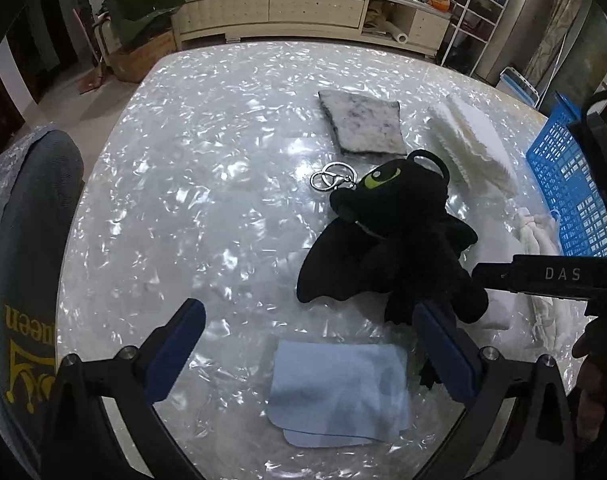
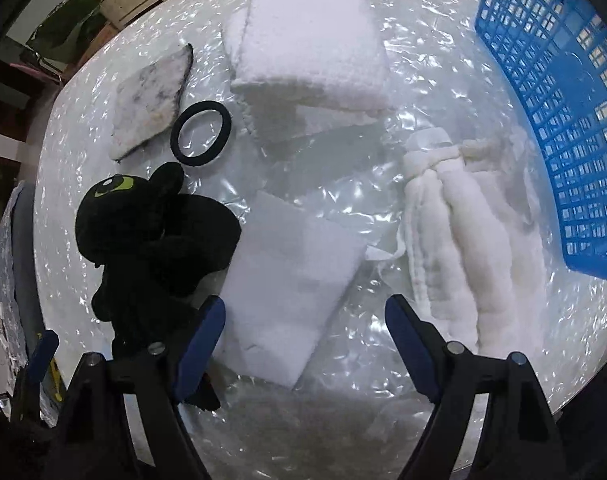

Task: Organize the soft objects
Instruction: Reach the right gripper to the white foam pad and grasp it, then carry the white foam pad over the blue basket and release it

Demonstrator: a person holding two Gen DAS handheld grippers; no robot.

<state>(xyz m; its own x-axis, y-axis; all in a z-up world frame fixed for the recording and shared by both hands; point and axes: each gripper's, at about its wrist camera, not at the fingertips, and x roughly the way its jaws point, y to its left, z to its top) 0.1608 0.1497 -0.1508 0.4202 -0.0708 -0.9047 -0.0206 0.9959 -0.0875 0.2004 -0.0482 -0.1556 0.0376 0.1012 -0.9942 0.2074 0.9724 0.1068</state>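
Bare table point(image 1: 191, 184) lies open from nine to twelve o'clock; the black plush point(image 1: 387, 248) blocks one o'clock; white towels point(image 2: 311, 36) crowd twelve; the blue basket point(image 2: 563, 120) walls off two o'clock.

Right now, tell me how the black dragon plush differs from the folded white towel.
The black dragon plush is dark and shaped, with a green eye and wings; the folded white towel is plain and squared flat. The plush lies nearer both grippers, the towel farther back. Both rest on the table, outside the blue basket.
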